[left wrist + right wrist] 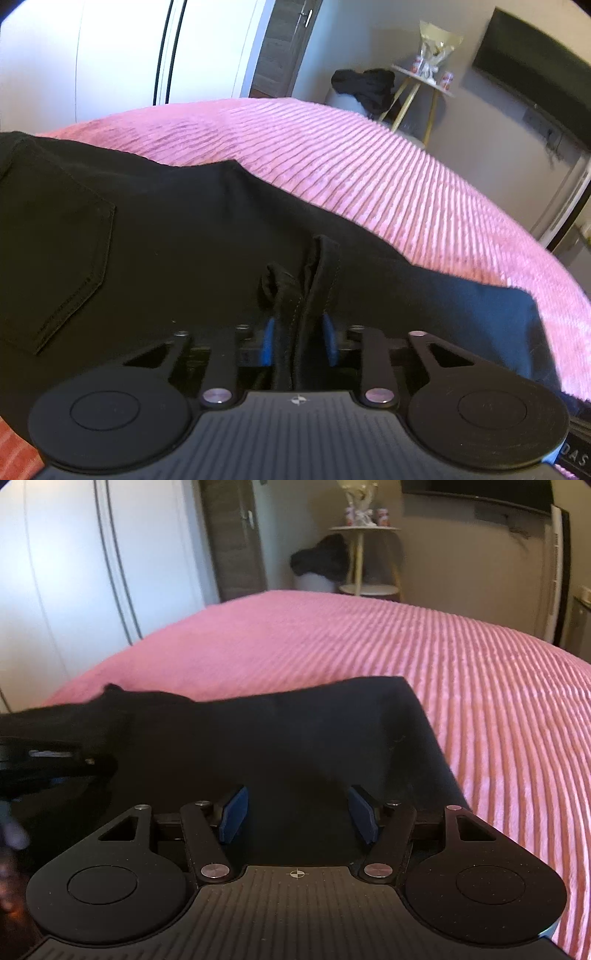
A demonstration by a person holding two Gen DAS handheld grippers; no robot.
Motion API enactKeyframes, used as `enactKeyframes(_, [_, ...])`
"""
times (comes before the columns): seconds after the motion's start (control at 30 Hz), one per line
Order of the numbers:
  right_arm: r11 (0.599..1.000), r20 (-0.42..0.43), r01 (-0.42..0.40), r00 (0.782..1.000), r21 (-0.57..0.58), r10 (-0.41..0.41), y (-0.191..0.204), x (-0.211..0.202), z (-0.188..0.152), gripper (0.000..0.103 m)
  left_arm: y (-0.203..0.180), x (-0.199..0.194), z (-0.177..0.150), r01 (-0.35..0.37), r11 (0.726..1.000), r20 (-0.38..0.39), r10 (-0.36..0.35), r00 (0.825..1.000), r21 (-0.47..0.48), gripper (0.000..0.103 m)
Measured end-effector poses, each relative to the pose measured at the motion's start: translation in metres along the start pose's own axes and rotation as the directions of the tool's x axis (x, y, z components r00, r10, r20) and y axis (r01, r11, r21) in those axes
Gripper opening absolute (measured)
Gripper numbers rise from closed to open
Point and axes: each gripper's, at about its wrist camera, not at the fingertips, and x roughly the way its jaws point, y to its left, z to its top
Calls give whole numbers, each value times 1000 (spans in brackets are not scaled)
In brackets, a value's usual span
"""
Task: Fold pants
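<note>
Already the left gripper [300,341] has its blue pads [269,341] pressed together on a bunched hem or seam edge of the black pants [166,240], which lie spread across the pink ribbed bedspread [388,177], a back pocket [70,266] showing toward nine o'clock in the left wrist view. The right gripper [298,814] hovers over the pants [295,731] with its fingers [232,814] well apart and nothing between them. The likeliest trouble, I judge, is that the left grip holds only a thin ridge of cloth near the pad tips; a pull could let it slip out, or lift one layer and leave the other behind, giving a crooked fold. Should the right gripper close where it hangs, it may gather a mid-panel wrinkle, not an edge, and the plush bedspread could catch and drag the fabric. Black on black makes layers, seams and the waistband hard to separate. In the right wrist view a dark blurred shape at nine o'clock is probably the left gripper, though I cannot be sure. The near edge of the pants is hidden beneath both tool bodies. A side table [364,530] stands far off at twelve o'clock.
</note>
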Motion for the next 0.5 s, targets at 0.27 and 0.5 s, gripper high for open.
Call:
enactKeyframes(0.27, [985,-5,80,997,151,-81,-27,-10,1,67,5,-12,2,-61,997,72,65,995,-45,5])
enactKeyframes(0.5, [987,-28,70,997,144,-67,-26,-6,-2,70,28,-26,8,-112,972,106,136,985,-208,68])
